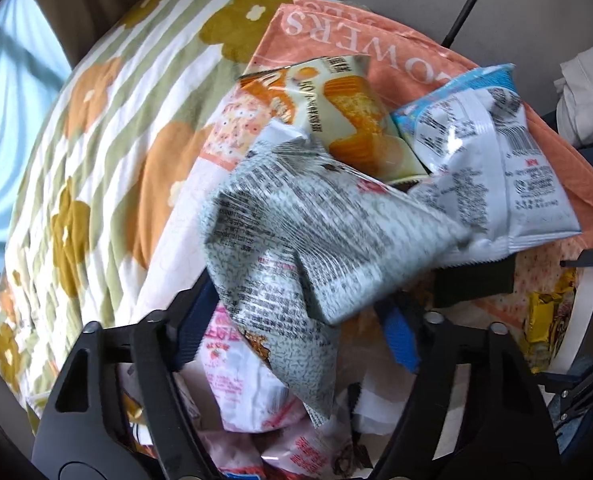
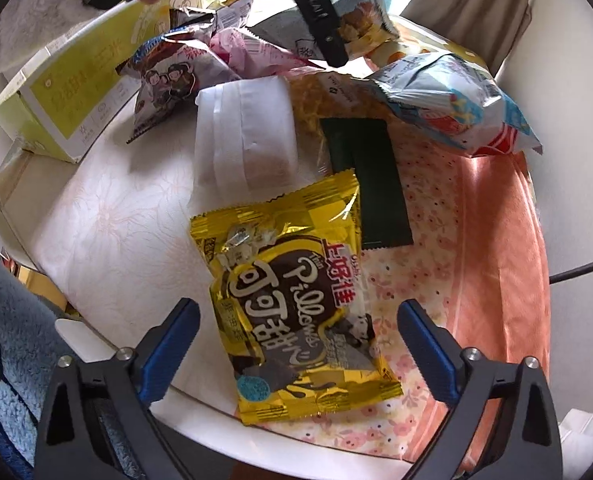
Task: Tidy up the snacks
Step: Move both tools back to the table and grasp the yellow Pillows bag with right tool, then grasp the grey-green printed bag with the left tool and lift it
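Little is sorted yet — a grey packet (image 1: pixel 296 232) is pinched by the left gripper (image 1: pixel 296 320); the right gripper (image 2: pixel 298 344), wide open and empty, is poised over the gold packet (image 2: pixel 292 300) near the table's (image 2: pixel 108 224) edge.

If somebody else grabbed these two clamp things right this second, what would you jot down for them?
Left hand-held gripper: shut on a grey-green snack packet, lifted above the pile; the view is blurred.
Right hand-held gripper: open, empty, its fingers either side of the gold cocoa snack bag.
Where things are: blue-and-white bag, dark green sachet, white packet and pink packets lie loose on the cloths. A yellow-green carton lies on its side at the left edge.
Done: nothing visibly sorted.
Left: place the held packet, probably pick the gold bag next, then the rest.
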Demonstrator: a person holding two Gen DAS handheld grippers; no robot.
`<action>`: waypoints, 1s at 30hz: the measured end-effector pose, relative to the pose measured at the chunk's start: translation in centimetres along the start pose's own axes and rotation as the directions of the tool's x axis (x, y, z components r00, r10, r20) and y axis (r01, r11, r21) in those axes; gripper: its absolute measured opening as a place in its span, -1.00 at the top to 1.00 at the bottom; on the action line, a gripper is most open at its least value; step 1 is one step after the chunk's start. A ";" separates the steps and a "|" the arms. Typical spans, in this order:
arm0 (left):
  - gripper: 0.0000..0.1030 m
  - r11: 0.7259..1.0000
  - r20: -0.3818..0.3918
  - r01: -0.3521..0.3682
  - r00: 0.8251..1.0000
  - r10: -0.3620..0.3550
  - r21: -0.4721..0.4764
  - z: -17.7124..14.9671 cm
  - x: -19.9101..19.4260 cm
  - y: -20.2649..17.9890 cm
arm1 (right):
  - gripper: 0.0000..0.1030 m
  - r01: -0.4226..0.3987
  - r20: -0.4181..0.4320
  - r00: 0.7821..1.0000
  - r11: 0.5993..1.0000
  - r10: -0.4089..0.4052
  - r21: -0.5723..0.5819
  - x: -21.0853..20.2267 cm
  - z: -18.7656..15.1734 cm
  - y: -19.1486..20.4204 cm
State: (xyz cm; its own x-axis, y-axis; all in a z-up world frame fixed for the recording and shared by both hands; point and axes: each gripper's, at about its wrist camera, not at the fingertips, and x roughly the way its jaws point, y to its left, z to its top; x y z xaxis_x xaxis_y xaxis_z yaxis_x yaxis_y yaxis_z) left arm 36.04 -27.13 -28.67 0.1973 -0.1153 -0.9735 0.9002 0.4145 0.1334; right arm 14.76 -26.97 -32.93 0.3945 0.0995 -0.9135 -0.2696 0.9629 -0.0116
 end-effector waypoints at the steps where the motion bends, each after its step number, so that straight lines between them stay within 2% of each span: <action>1: -0.16 1.000 0.001 -0.001 1.000 0.001 -0.004 0.1 0.0 0.2 | -0.81 0.000 -0.001 1.000 1.000 0.000 -0.001 0.1 0.1 0.0; 3: -0.07 1.000 0.003 0.014 1.000 -0.014 -0.017 0.2 0.1 0.6 | -0.70 -0.004 -0.006 1.000 1.000 0.004 0.000 0.4 0.4 0.0; 7: 0.08 1.000 0.007 0.002 1.000 -0.002 -0.016 0.2 0.0 0.7 | -0.64 -0.006 -0.007 1.000 1.000 0.006 0.000 1.0 0.9 0.0; 12: 0.10 1.000 0.020 -0.001 1.000 0.001 -0.002 -0.3 -0.6 0.5 | -0.28 -0.008 -0.024 1.000 1.000 0.008 -0.004 2.0 1.2 0.3; 20: 0.11 0.999 0.045 -0.011 0.999 0.013 -0.046 -1.4 -2.4 0.8 | -0.18 -0.028 -0.013 1.000 1.000 0.028 0.000 1.5 1.6 0.0; 30: 0.11 0.988 0.117 -0.024 0.992 0.042 -0.153 -2.9 -8.0 0.6 | -0.17 -0.006 0.062 0.998 1.000 0.007 -0.012 -4.2 2.1 -0.6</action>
State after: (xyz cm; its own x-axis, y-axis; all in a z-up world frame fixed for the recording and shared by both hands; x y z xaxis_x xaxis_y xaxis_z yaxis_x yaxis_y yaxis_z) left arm 33.85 -23.31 -21.38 0.2793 -0.2023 -0.9387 0.8250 0.5508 0.1268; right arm 15.13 -27.44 -28.26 0.4465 0.1212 -0.8865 -0.2820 0.9594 -0.0109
